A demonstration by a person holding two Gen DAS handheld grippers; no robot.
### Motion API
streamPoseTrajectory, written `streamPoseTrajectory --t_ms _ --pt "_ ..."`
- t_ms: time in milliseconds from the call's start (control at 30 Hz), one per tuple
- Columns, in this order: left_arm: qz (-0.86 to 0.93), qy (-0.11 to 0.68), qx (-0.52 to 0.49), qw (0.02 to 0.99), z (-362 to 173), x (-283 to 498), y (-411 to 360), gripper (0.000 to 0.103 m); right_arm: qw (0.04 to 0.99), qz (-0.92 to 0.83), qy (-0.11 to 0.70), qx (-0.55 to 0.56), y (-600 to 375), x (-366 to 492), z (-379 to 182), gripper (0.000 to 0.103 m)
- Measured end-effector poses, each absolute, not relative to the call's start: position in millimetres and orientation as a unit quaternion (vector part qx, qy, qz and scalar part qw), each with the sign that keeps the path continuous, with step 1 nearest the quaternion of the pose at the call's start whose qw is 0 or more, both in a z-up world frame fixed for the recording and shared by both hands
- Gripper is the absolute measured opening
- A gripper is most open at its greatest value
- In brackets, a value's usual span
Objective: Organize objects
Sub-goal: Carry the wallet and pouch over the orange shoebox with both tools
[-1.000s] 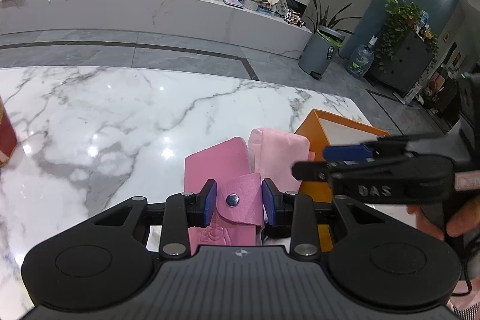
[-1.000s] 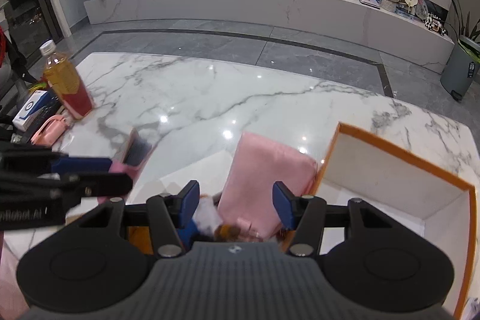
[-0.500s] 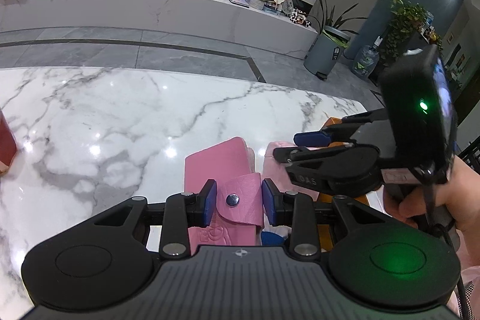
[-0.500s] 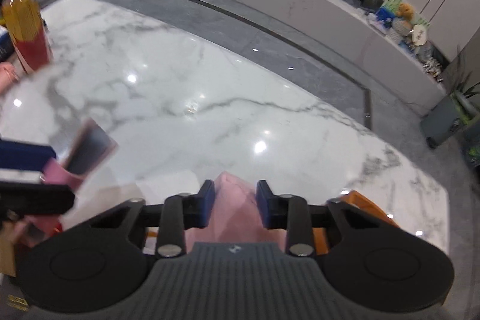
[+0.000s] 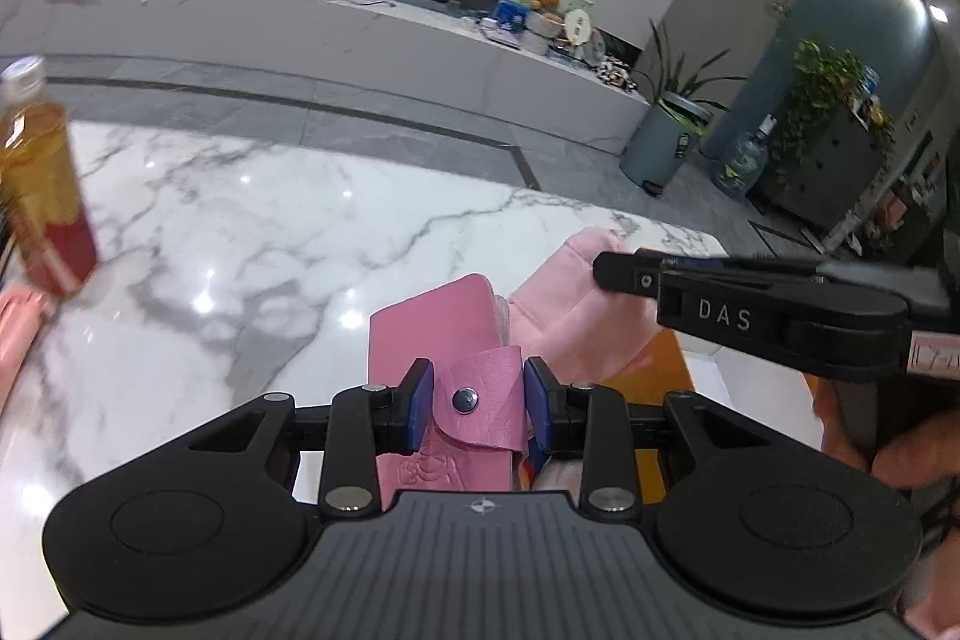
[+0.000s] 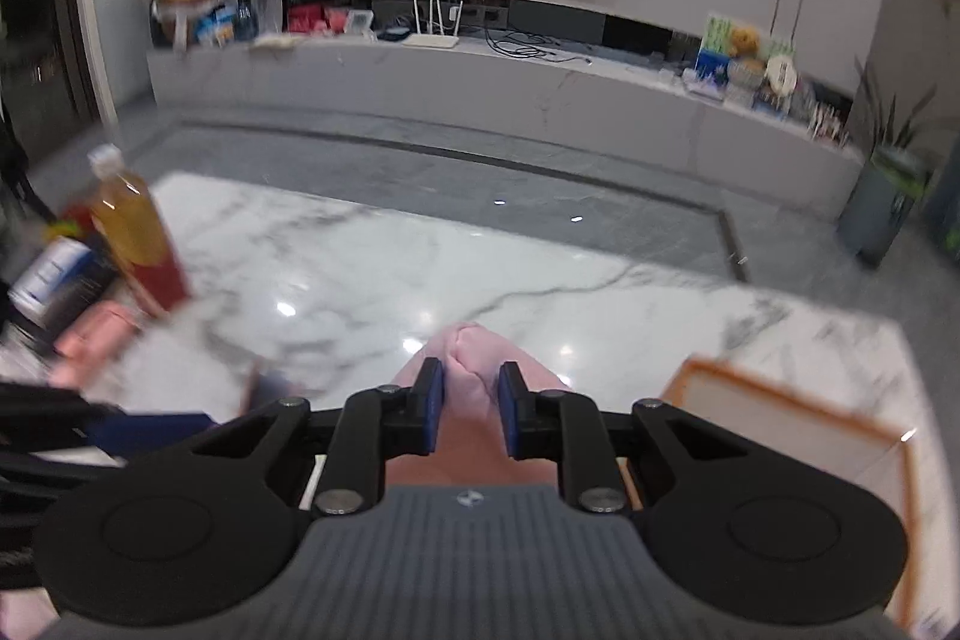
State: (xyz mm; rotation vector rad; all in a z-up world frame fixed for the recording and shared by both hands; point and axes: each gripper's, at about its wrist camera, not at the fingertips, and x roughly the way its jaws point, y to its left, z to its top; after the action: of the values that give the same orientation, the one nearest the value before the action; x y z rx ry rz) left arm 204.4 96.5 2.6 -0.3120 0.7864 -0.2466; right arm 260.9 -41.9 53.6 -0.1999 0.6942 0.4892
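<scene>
My left gripper (image 5: 478, 403) is shut on a pink leather wallet (image 5: 441, 328), its blue pads pressing the snap strap. To its right a soft pink pouch (image 5: 576, 304) hangs lifted, pinched at its top by the right gripper (image 5: 606, 268), whose black arm crosses the left wrist view. In the right wrist view my right gripper (image 6: 470, 412) holds that pink pouch (image 6: 474, 346) between its blue pads, the jaws still closing on it. An orange-edged box (image 6: 798, 418) lies on the marble table below right, its corner (image 5: 660, 364) showing under the pouch.
A bottle of amber drink with a red label (image 5: 42, 196) stands at the table's left, also seen as the bottle (image 6: 141, 238). Small boxes and a pink item (image 6: 90, 334) lie beside it. A hand (image 5: 888, 448) holds the right gripper's handle.
The right gripper closed on the pink pouch and lifted it off the table. The left gripper rose a little and swung left with the wallet, bringing the bottle into view.
</scene>
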Motion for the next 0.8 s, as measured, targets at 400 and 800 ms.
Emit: streamPoseTrajectory --t_ms 400,800 --pt "-0.093 0.394 -0.188 0.895 -11.8 155.7 115.8 0.038 0.887 0.236 0.394 -0.045 -65.4 169.2 23.0 0.022" --pt "-0.097 0.405 -0.195 0.888 -26.8 136.8 106.4 0.038 0.859 0.272 0.432 -0.035 -83.3 135.6 -7.5 0.039"
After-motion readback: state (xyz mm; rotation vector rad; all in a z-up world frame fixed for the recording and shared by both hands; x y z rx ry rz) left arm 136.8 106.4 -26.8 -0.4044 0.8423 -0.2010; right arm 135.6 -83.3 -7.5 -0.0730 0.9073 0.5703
